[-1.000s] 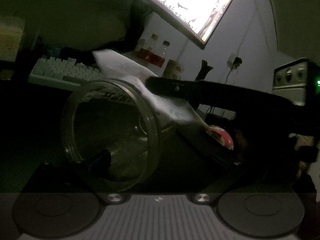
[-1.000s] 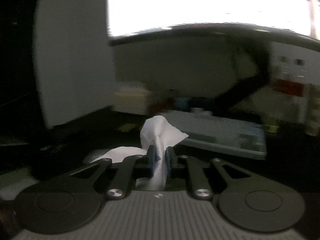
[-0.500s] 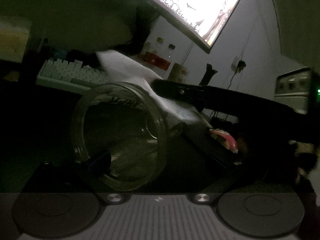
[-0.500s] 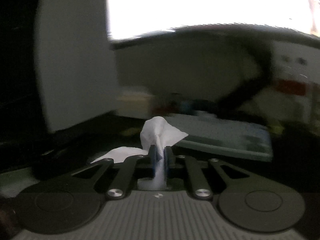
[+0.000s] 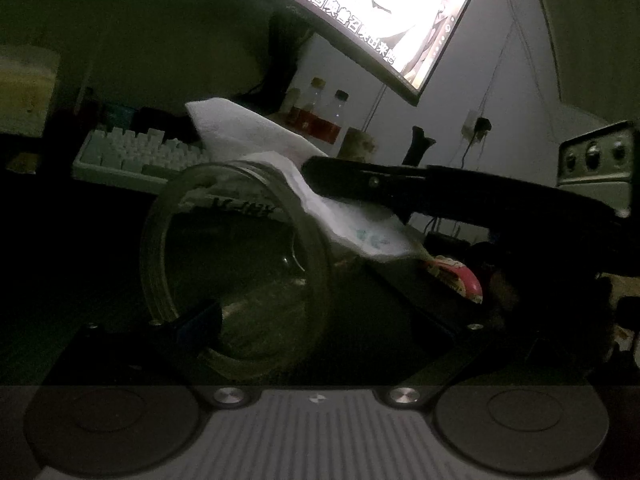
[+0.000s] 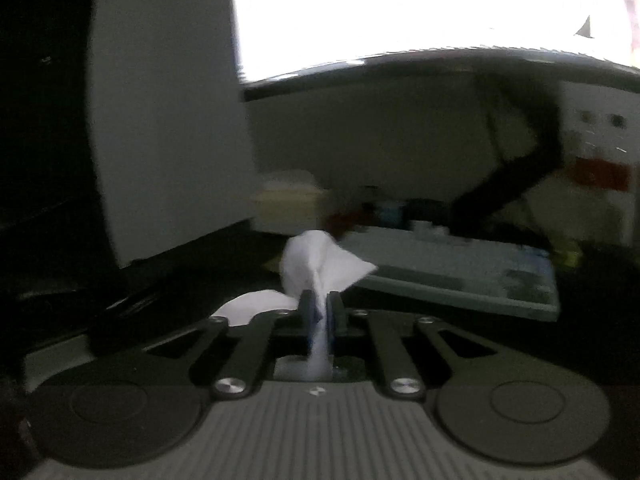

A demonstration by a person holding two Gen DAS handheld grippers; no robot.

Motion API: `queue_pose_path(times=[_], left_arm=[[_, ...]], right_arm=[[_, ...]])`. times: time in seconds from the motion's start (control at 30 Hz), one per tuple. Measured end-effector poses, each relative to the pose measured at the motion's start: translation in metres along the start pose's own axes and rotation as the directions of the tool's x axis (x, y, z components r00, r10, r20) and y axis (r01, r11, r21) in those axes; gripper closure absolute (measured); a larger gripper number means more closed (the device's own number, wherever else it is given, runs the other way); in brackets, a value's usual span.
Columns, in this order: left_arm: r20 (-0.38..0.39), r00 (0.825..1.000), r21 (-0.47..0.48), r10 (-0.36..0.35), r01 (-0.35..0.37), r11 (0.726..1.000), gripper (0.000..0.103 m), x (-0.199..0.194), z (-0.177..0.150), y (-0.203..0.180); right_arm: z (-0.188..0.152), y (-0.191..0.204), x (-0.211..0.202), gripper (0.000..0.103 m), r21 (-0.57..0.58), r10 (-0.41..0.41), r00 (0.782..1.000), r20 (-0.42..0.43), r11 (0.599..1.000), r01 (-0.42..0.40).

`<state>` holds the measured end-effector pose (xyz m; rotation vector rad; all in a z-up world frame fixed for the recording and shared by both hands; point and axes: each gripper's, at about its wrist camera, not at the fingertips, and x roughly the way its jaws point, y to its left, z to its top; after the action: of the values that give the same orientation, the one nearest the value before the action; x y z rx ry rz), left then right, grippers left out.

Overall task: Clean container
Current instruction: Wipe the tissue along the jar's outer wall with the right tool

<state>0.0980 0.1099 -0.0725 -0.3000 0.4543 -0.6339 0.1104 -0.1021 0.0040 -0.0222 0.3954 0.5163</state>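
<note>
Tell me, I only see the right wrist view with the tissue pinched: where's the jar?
Observer: The jar is held in the left gripper, mouth toward that camera.
Operator: Is the tissue inside it?
Observer: No, the tissue lies against the rim's outside, upper right.
Operator: Where's my right gripper?
Observer: The right gripper reaches in from the right, just above the rim.
</note>
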Motion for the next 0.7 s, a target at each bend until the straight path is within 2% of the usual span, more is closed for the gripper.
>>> queue_pose_path(times=[0.07, 0.1, 0.17, 0.2, 0.27, 0.37, 0.4, 0.47, 0.53, 0.6, 0.7], left_arm=[[0.002, 1.0, -0.001, 0.001, -0.001, 1.0, 0.0, 0.0, 0.0, -0.001], [0.003, 1.0, 0.002, 0.009, -0.009, 1.0, 0.0, 0.0, 0.0, -0.001], [0.008, 1.0, 0.007, 0.028, -0.028, 1.0, 0.0, 0.001, 0.0, -0.002], [0.008, 0.999, 0.011, 0.035, -0.035, 0.999, 0.0, 0.001, -0.001, -0.003], [0.009, 0.999, 0.024, 0.048, -0.049, 0.999, 0.0, 0.002, -0.001, -0.005], [0.01, 0.998, 0.033, 0.058, -0.058, 0.998, 0.0, 0.003, -0.002, -0.007], [0.01, 0.998, 0.033, 0.058, -0.058, 0.998, 0.0, 0.002, -0.002, -0.007], [0.013, 0.998, 0.033, 0.06, -0.06, 0.998, 0.0, 0.001, -0.002, -0.006], [0.016, 0.998, 0.037, 0.067, -0.067, 0.997, 0.0, 0.001, -0.002, -0.006], [0.015, 0.998, 0.044, 0.068, -0.069, 0.997, 0.0, 0.001, -0.002, -0.007], [0.014, 0.997, 0.047, 0.07, -0.071, 0.996, 0.0, 0.001, -0.003, -0.008]], right_arm=[[0.001, -0.011, 0.003, 0.092, 0.039, -0.171, 0.985, -0.019, 0.984, 0.172], [0.002, -0.015, 0.005, 0.092, 0.055, -0.227, 0.973, -0.036, 0.972, 0.229], [0.0, -0.012, 0.004, 0.095, 0.042, -0.234, 0.972, -0.037, 0.971, 0.235], [-0.001, -0.005, 0.003, 0.095, 0.005, -0.206, 0.978, -0.023, 0.979, 0.206], [-0.003, 0.008, -0.003, 0.095, -0.067, -0.056, 0.998, -0.008, 0.996, 0.055], [-0.004, 0.017, -0.006, 0.095, -0.104, 0.123, 0.992, -0.013, 0.987, -0.123], [-0.007, 0.019, -0.007, 0.095, -0.107, 0.132, 0.991, -0.013, 0.985, -0.133], [-0.004, 0.011, -0.001, 0.095, -0.071, 0.086, 0.996, -0.009, 0.994, -0.086], [-0.001, -0.004, 0.004, 0.094, -0.007, -0.053, 0.999, -0.005, 0.999, 0.053], [-0.002, -0.016, 0.012, 0.092, 0.025, -0.196, 0.981, -0.012, 0.98, 0.196], [-0.011, -0.024, 0.02, 0.093, 0.008, -0.268, 0.963, -0.009, 0.963, 0.268]])
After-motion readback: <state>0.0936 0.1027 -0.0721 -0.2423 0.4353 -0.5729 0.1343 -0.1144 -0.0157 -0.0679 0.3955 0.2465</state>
